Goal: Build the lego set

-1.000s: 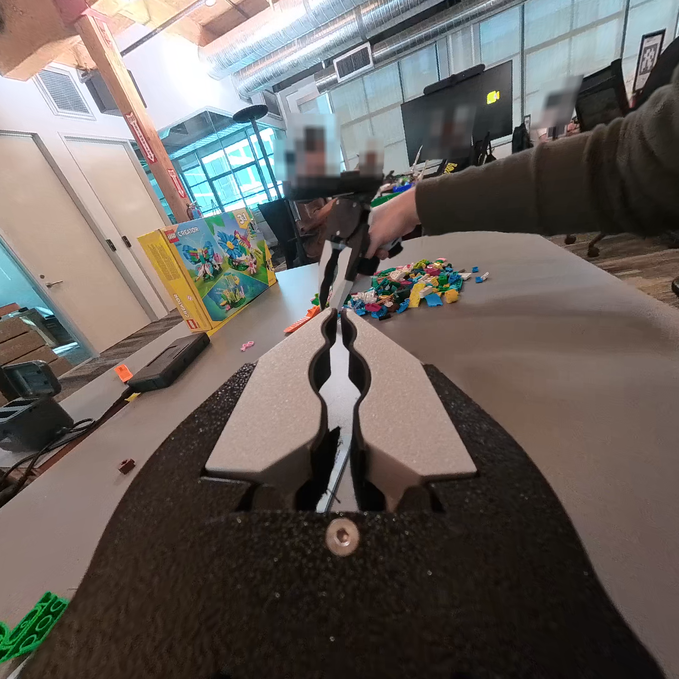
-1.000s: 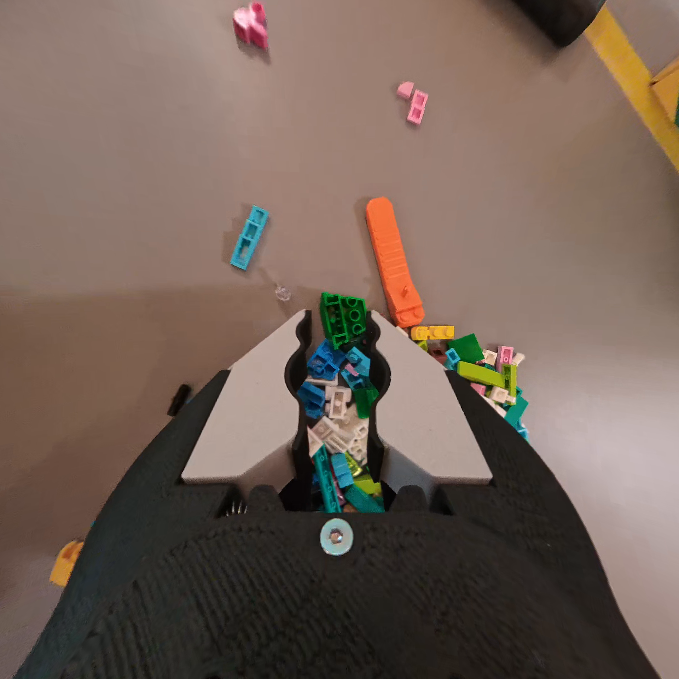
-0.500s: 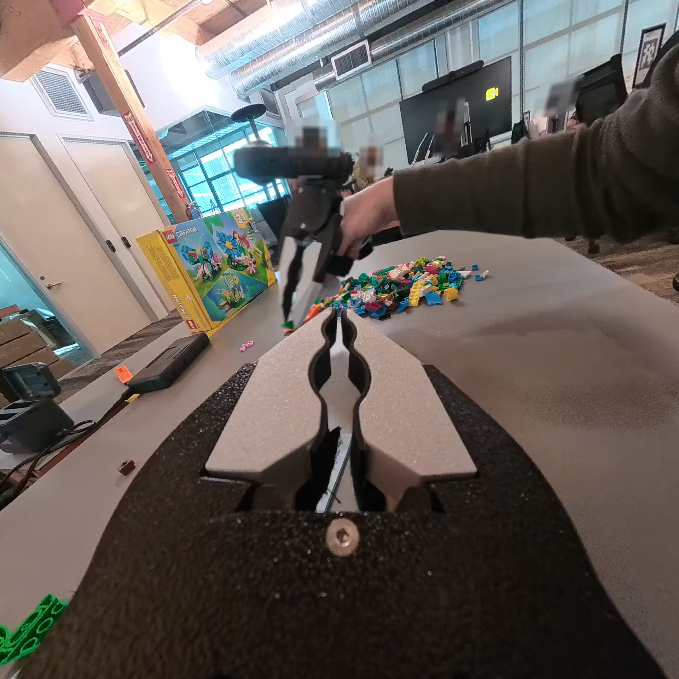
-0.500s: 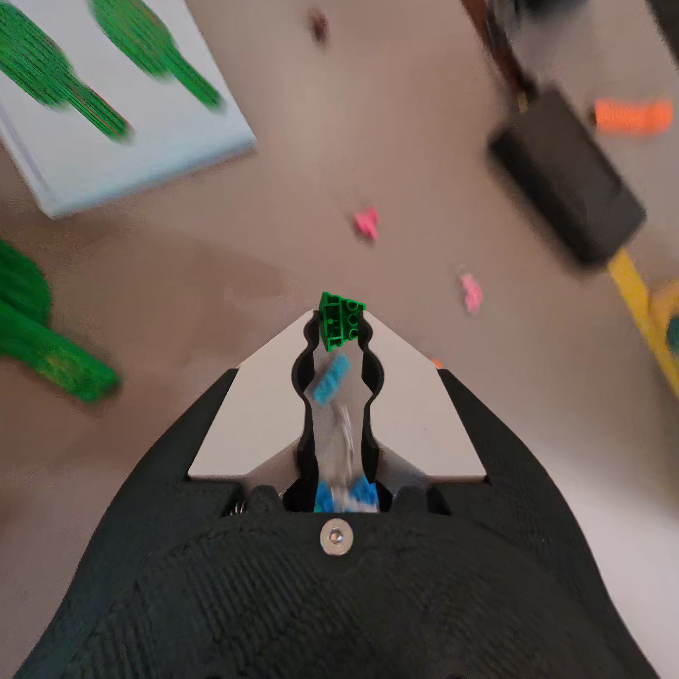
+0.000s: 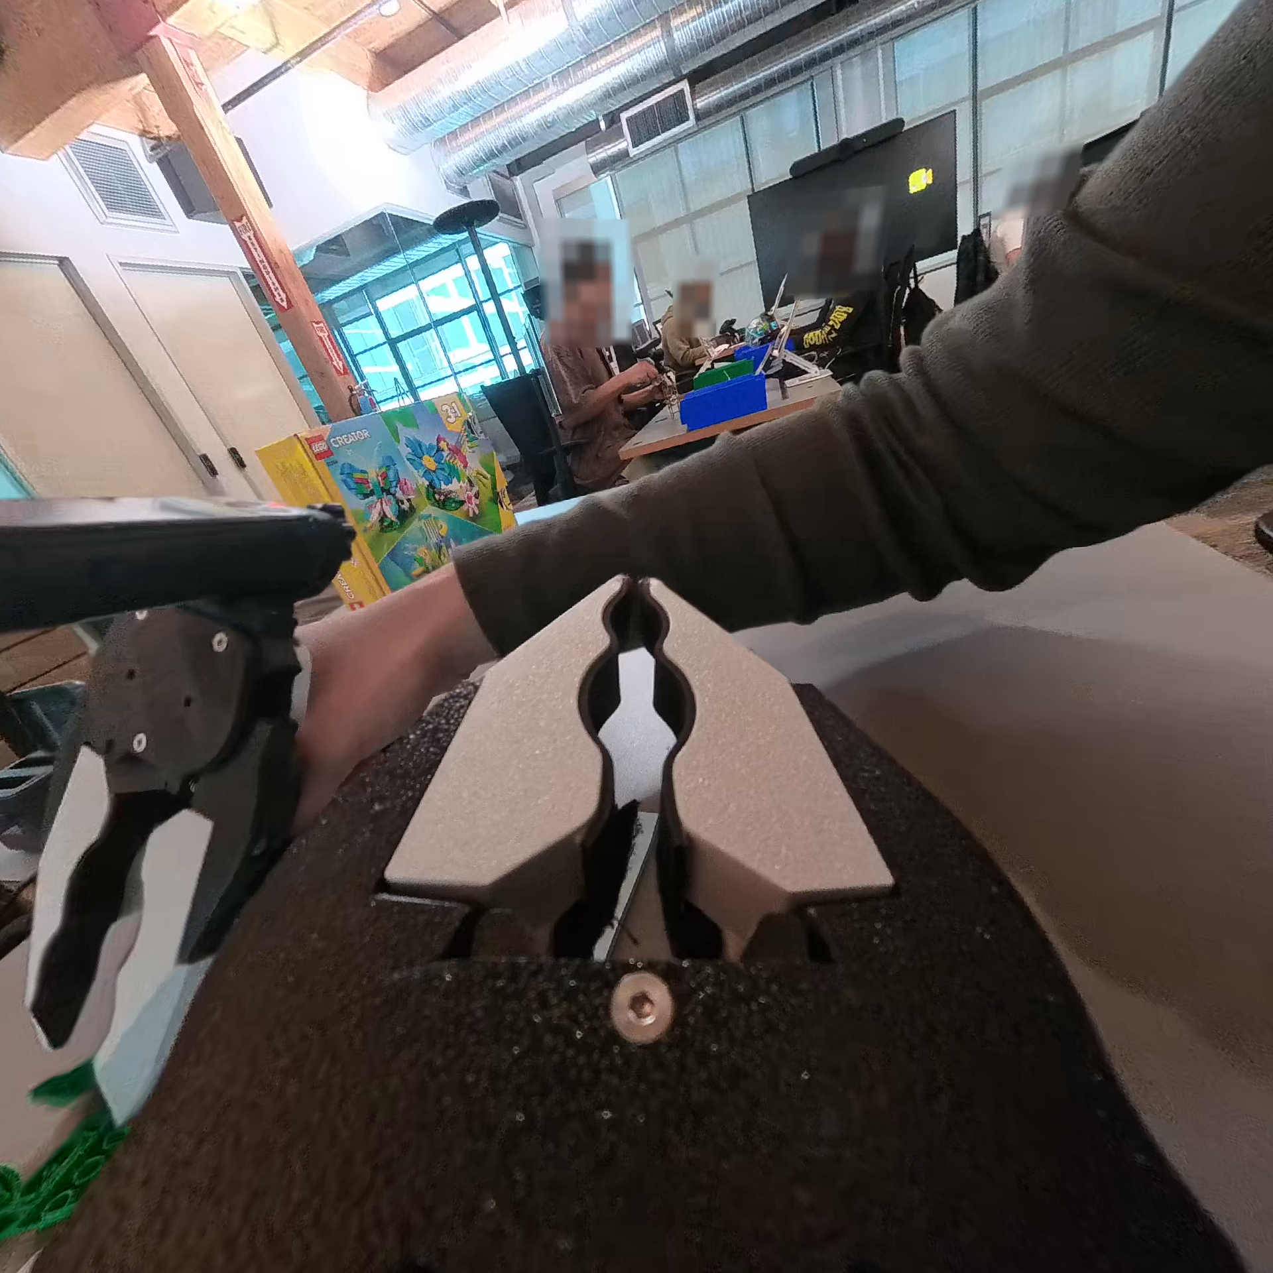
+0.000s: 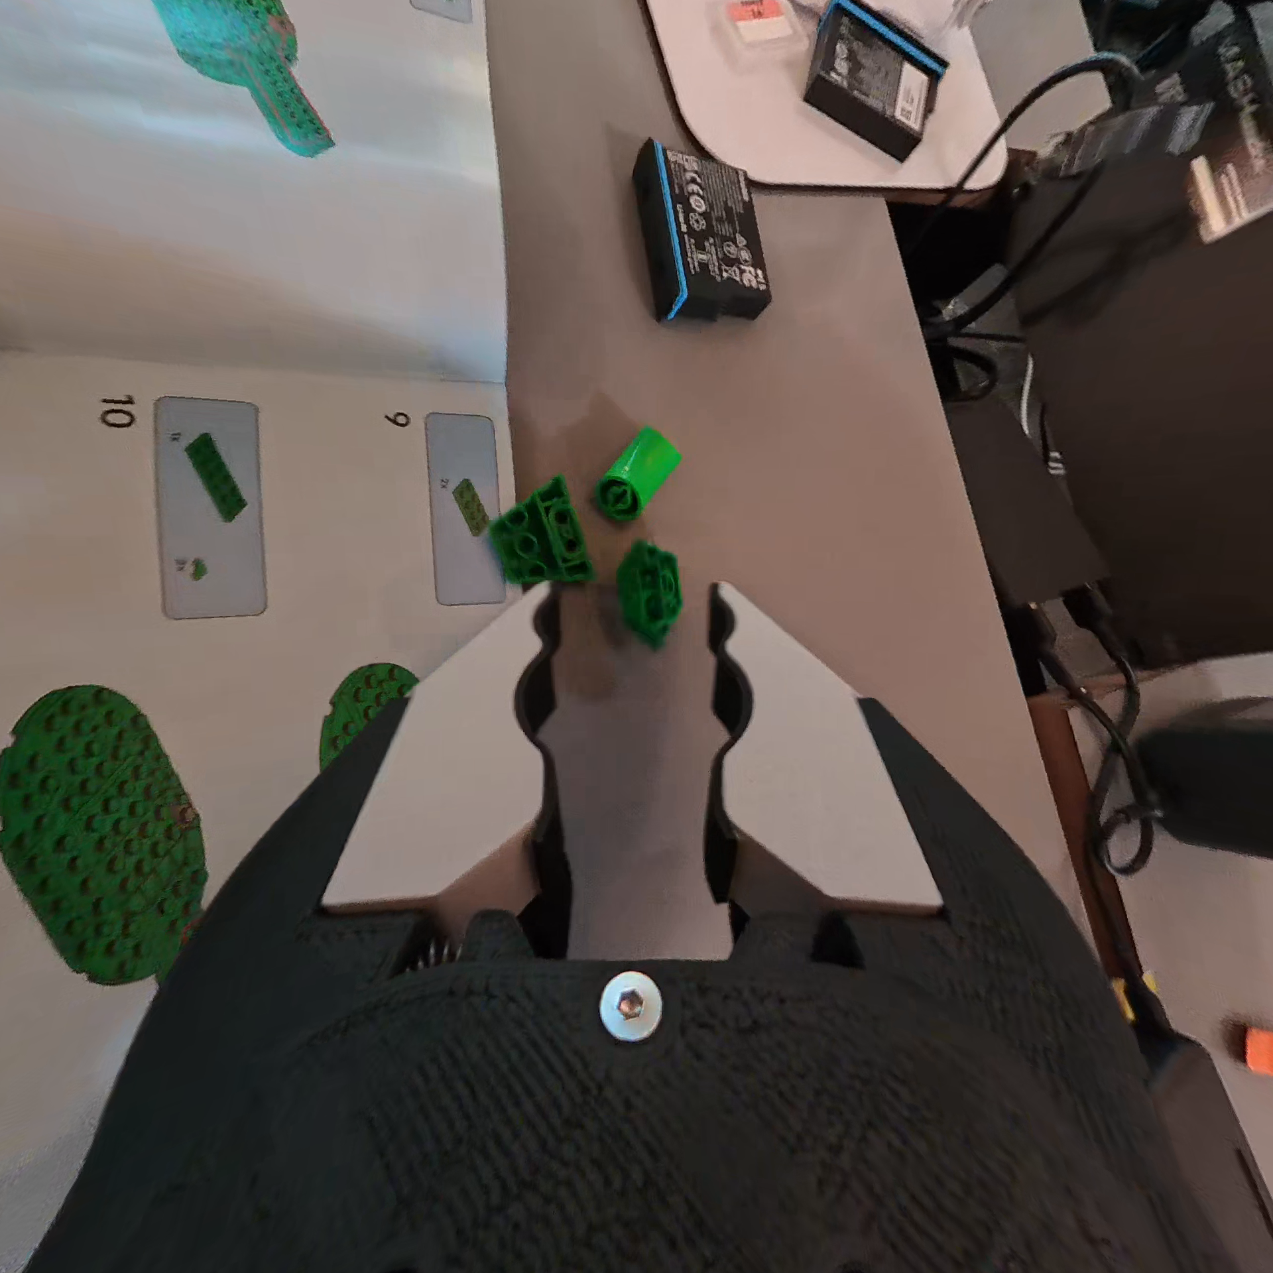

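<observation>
Green bricks (image 6: pixel 544 534) lie mid-frame by the booklet (image 6: pixel 241 427); right gripper (image 6: pixel 630 596) spread empty, left gripper (image 5: pixel 635 592) closed empty. Sorting parts; next, fetch another.

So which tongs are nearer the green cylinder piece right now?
Right. The right tongs hang open just short of the green cylinder piece, beside the instruction booklet. The left tongs are shut, pointing across the table, with the cylinder out of their view.
</observation>
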